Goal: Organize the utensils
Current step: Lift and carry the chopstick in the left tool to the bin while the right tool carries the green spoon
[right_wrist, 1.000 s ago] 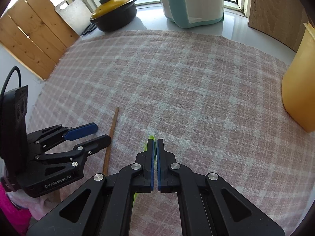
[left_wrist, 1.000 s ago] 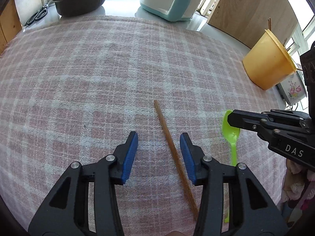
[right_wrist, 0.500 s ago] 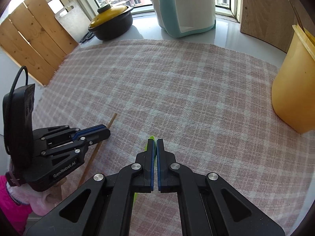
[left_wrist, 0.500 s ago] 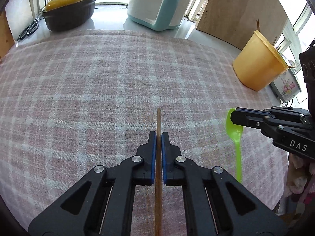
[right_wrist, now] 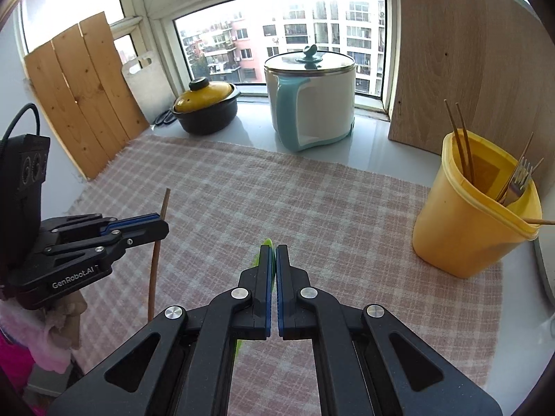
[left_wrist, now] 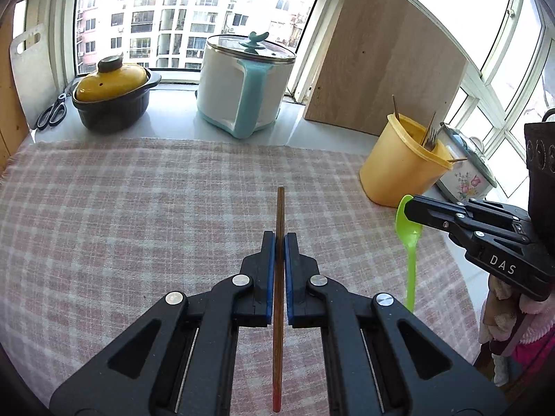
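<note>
A thin brown wooden chopstick [left_wrist: 279,277] ran straight up the lower centre of the left wrist frame, its reddish end at the bottom edge and its tip over the pink checked cloth [left_wrist: 138,208]. A bright green plastic spoon [left_wrist: 410,242] hung at the right of that frame, bowl uppermost and handle pointing down. At the right edge of the cloth stood a yellow plastic tub [right_wrist: 468,215], upright and open-topped, with several chopsticks and a metal fork [right_wrist: 518,180] leaning inside it.
</note>
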Available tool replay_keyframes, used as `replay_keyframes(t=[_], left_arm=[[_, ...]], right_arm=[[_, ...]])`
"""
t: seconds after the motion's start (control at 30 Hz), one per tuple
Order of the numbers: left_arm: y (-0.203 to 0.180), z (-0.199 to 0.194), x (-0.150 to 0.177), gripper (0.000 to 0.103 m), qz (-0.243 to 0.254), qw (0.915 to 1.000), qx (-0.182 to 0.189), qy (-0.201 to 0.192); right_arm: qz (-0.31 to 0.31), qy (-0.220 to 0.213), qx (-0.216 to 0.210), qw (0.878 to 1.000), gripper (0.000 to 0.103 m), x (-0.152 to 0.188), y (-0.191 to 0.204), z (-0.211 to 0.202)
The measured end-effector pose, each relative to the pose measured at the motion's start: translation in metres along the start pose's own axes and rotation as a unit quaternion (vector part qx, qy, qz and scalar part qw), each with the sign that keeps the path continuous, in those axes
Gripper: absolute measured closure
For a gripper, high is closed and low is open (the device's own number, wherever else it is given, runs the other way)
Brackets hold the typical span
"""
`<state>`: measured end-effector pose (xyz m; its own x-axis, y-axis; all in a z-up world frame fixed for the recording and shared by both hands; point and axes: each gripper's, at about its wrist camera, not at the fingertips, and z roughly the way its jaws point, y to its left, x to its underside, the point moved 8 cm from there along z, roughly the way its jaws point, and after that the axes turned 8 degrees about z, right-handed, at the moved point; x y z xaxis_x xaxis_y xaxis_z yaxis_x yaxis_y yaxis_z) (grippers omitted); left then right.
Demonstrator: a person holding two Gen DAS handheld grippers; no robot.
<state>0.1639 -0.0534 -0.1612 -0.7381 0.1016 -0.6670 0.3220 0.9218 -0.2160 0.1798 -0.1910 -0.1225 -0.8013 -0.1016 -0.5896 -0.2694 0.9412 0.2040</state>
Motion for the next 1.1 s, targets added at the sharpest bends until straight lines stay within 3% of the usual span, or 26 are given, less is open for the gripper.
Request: replay_keyframes(t=[0.5, 1.1], left_arm=[[-0.056, -0.029, -0.065, 0.1, 0.045, 0.9962, 0.031, -0.068], [-0.138, -0.027, -0.169, 0.1, 0.095, 0.9839, 0.071, -0.133]], right_arm=[[0.006, -0.112, 0.069, 0.991, 0.102, -0.044, -0.058, -0.081], [0.04, -0.193, 0.148, 0.969, 0.102, -0.095, -0.144, -0.123]])
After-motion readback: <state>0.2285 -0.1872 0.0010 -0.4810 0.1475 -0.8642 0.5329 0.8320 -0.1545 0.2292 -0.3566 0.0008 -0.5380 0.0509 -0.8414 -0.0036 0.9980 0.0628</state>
